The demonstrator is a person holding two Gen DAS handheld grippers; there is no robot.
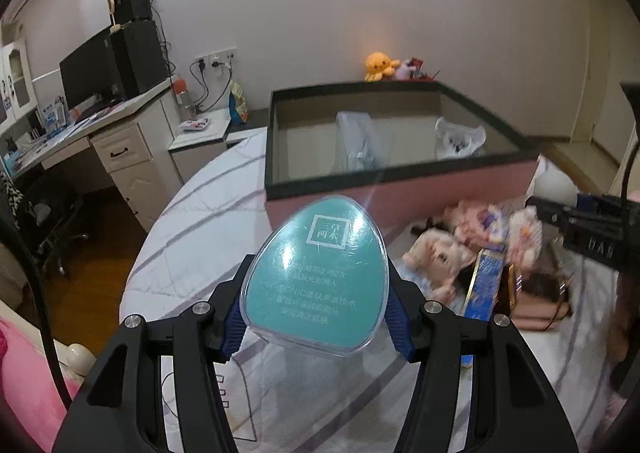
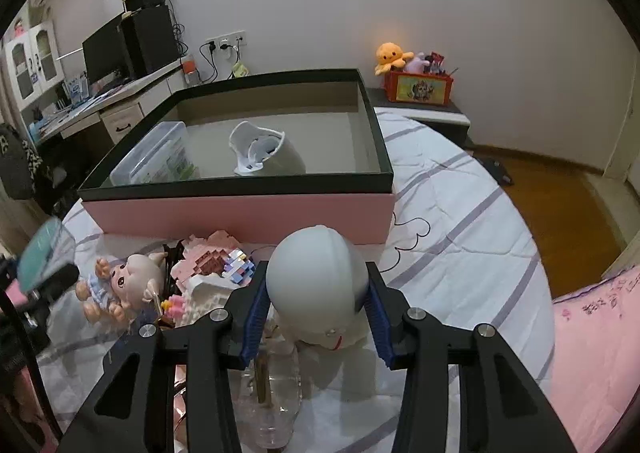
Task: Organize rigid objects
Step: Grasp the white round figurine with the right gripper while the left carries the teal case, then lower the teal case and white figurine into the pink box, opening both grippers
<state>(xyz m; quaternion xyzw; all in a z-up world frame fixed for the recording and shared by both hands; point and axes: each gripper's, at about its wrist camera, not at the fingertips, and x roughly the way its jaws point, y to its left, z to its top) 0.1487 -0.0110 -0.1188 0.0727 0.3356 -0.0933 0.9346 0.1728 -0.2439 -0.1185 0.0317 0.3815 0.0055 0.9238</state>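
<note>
- Our left tool (image 1: pixel 316 313) is clenched on a teal egg-shaped case (image 1: pixel 316 277), held above the striped bed cover (image 1: pixel 192 237) at lower centre of the left wrist view.
- Our right tool (image 2: pixel 318 317) grips a white round-headed figure (image 2: pixel 318 281), low and central in the right wrist view.
- The pink box (image 2: pixel 240 215) with a dark rim sits just behind, holding a clear container (image 2: pixel 156 157) and a white item (image 2: pixel 264 151).
- A doll (image 2: pixel 120 285) lies at lower left.
</note>
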